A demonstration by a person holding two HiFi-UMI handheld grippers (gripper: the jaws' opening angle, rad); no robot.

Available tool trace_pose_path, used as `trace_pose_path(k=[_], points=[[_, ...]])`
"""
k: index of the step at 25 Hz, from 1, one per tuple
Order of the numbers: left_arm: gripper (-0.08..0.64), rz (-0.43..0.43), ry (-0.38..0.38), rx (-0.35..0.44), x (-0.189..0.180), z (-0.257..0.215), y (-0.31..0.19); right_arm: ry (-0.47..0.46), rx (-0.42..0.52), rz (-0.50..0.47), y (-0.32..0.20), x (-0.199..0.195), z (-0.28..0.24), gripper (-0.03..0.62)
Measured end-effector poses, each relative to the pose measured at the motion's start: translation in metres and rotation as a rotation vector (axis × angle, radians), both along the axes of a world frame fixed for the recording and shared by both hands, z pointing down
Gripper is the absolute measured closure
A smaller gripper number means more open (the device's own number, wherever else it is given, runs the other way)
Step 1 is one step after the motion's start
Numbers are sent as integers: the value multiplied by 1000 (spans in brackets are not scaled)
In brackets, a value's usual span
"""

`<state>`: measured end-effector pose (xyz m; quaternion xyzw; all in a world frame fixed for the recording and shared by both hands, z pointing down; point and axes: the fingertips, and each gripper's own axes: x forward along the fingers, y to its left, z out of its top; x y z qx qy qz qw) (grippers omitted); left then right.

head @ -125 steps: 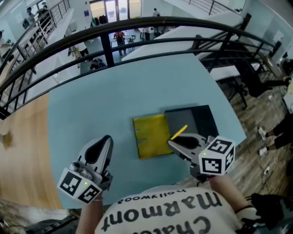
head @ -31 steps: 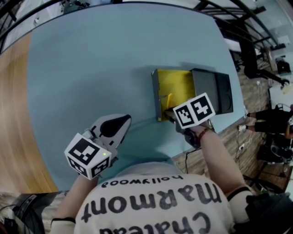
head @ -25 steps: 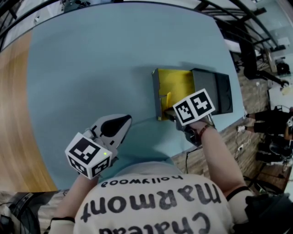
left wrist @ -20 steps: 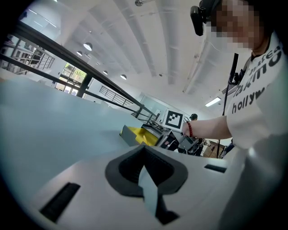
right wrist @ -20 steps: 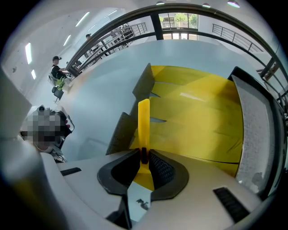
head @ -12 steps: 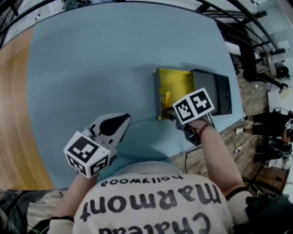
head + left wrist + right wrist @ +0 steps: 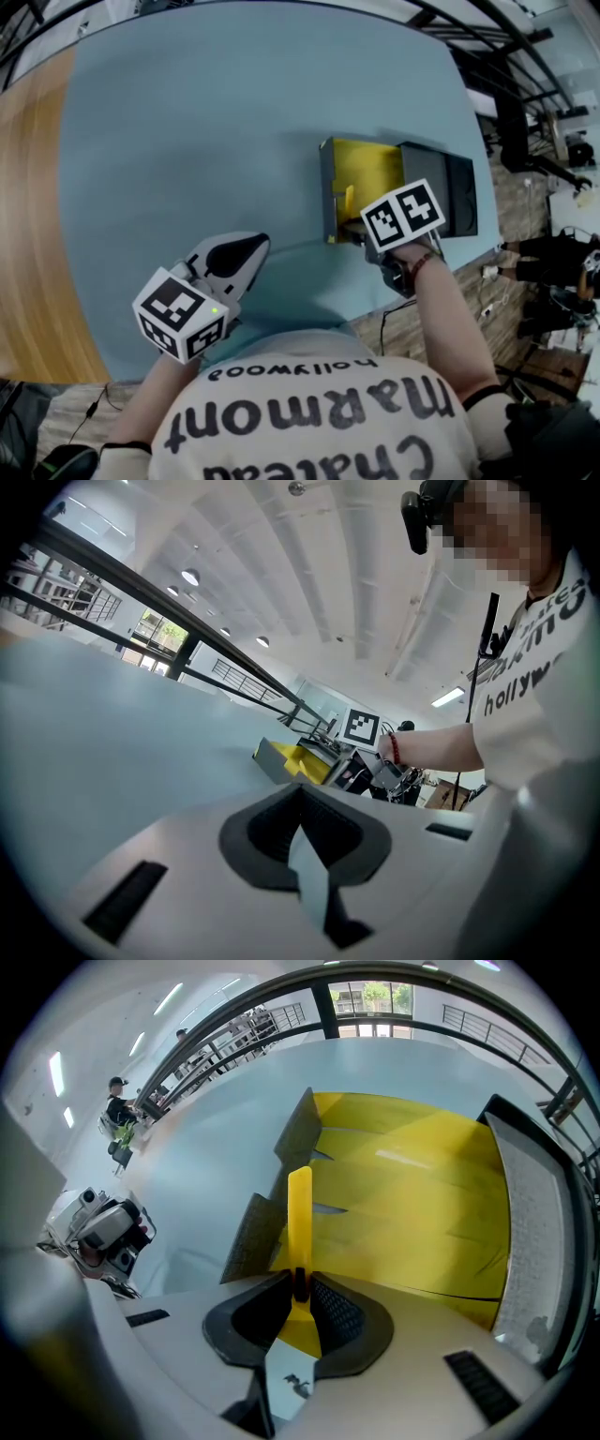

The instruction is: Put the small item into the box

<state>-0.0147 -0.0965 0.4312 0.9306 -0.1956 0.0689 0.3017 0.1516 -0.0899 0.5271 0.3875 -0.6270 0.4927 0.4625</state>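
Right gripper view: the right gripper [image 7: 300,1283] has its fingers [image 7: 339,1314] pressed onto the small item [image 7: 300,1211], a thin yellow strip. The strip stands edge-on between the two dark pads and projects past their tips. Its free end lies at the box [image 7: 298,1133], level with the gap between the two grey flaps of the near wall, with the yellow lining just behind it. Whether the strip touches the lining cannot be told. A black lid [image 7: 536,1232] lies against the far side of the box.

Head view: the box rests on the blue tabletop [image 7: 206,122], and the marker cube [image 7: 403,214] covers its near edge.

Left gripper view: the left gripper [image 7: 302,829] is held well apart from the box, its fingers closed together with nothing between them.
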Motion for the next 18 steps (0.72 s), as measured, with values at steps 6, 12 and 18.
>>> trace_pose_path(k=[6,12,18], points=[[558,-1,0,6,-2,-2,0,-7,1,-1,-1,0,-1,514],[558,-9,3,5,-7,-2,3,-10,-63,-1,3,0,3,514],[558,-28,8,6,-17,-3,5,-10,-114,5,4,-1,5,514]])
